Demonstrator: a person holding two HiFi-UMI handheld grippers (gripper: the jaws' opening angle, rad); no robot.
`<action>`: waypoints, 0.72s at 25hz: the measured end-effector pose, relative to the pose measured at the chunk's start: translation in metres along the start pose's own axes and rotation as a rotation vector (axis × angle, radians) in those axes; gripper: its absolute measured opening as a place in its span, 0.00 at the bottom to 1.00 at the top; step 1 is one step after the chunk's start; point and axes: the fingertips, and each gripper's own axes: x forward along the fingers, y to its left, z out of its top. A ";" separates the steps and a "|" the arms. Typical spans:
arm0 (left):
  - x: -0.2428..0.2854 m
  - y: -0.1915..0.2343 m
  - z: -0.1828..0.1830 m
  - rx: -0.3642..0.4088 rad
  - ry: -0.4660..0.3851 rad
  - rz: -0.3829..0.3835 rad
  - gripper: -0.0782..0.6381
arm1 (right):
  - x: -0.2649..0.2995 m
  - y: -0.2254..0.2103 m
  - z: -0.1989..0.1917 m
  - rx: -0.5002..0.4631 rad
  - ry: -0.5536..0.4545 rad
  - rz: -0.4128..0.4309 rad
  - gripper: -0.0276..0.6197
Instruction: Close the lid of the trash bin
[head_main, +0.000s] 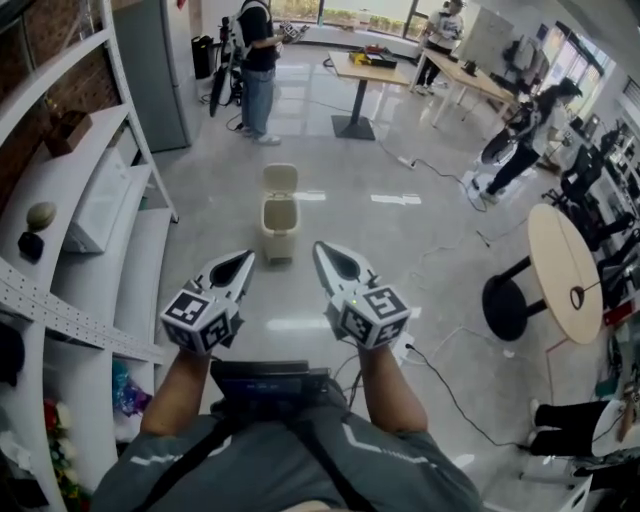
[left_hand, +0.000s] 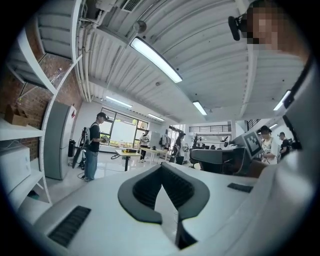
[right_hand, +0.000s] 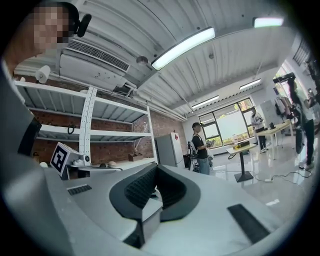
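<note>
A small beige trash bin (head_main: 277, 226) stands on the glossy floor ahead of me in the head view, its lid (head_main: 281, 179) tipped up and back so the mouth is uncovered. My left gripper (head_main: 247, 258) and right gripper (head_main: 319, 247) are held side by side in the air short of the bin, tips pointing toward it, neither touching it. Both are shut with nothing between the jaws. The left gripper view shows its gripper (left_hand: 162, 167) aimed high at the room and ceiling; the right gripper (right_hand: 154, 168) likewise. The bin is out of both gripper views.
White shelving (head_main: 95, 200) runs along the left. A round table (head_main: 565, 270) on a black base stands at right, with cables (head_main: 450, 385) across the floor near it. A grey cabinet (head_main: 155, 70), tables (head_main: 365, 70) and standing people (head_main: 258, 60) lie beyond the bin.
</note>
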 end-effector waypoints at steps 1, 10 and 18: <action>0.011 0.003 -0.001 -0.002 0.001 0.000 0.10 | 0.005 -0.009 0.002 0.002 -0.001 0.008 0.06; 0.079 0.033 -0.004 -0.012 0.024 0.028 0.10 | 0.047 -0.077 0.012 0.014 0.010 0.042 0.06; 0.130 0.066 -0.006 -0.036 0.045 0.025 0.10 | 0.086 -0.127 0.002 0.049 0.043 0.018 0.06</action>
